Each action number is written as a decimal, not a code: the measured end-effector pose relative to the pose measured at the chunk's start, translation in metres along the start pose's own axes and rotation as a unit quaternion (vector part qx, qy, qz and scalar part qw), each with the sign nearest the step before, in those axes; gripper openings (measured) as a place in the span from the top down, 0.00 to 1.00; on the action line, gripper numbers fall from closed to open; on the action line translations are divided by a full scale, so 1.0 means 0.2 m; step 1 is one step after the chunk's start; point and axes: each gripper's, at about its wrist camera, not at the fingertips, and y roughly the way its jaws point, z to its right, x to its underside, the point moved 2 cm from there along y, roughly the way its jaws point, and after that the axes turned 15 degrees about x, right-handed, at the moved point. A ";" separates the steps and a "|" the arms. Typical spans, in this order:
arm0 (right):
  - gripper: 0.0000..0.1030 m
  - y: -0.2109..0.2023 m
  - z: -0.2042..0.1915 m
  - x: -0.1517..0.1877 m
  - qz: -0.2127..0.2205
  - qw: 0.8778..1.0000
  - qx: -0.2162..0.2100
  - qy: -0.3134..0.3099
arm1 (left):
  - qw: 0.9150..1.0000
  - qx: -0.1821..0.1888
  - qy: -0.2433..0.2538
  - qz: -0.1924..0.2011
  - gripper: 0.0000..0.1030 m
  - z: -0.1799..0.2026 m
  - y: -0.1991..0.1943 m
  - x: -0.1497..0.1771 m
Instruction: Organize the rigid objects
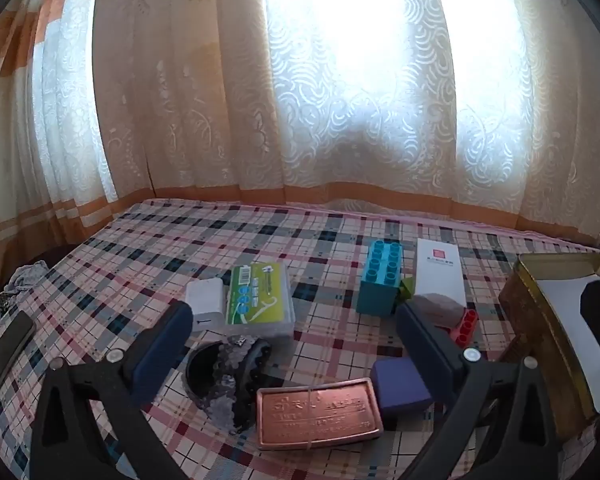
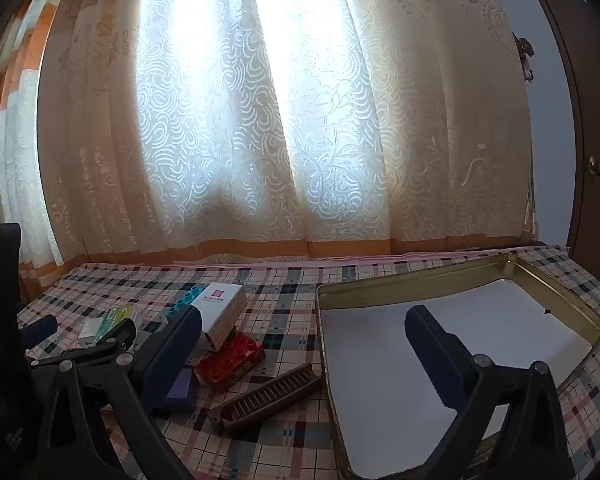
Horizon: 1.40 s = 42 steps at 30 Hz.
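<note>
My left gripper [image 1: 296, 340] is open and empty above a cluster on the plaid cloth: a copper plate [image 1: 318, 418], a purple block [image 1: 400, 388], a black sequined piece [image 1: 224, 376], a green floss box [image 1: 260, 300], a white charger [image 1: 206, 306], a teal brick [image 1: 380, 276], a white carton [image 1: 438, 272] and a red brick [image 1: 466, 324]. My right gripper [image 2: 304, 340] also stands open with nothing in it, its right finger over the gold tin [image 2: 380, 280]. A brown ridged bar [image 2: 268, 400] and the red brick [image 2: 230, 360] lie left of the tin.
A dark phone [image 1: 6, 356] lies at the cloth's left edge near crumpled fabric [image 1: 24, 280]. Curtains [image 1: 300, 100] hang along the far side. A wooden door [image 2: 592, 160] stands at the right. The tin holds only its white lining [image 2: 480, 320].
</note>
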 end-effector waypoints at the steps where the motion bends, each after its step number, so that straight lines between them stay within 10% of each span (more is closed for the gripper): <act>1: 0.00 0.00 0.00 0.00 0.001 1.000 0.000 -0.001 | 1.000 -0.001 0.001 0.002 0.00 0.00 0.00 0.00; 42: 0.00 0.03 -0.03 0.01 -0.017 1.000 0.009 -0.024 | 1.000 0.004 0.011 -0.022 0.00 -0.01 0.02 0.02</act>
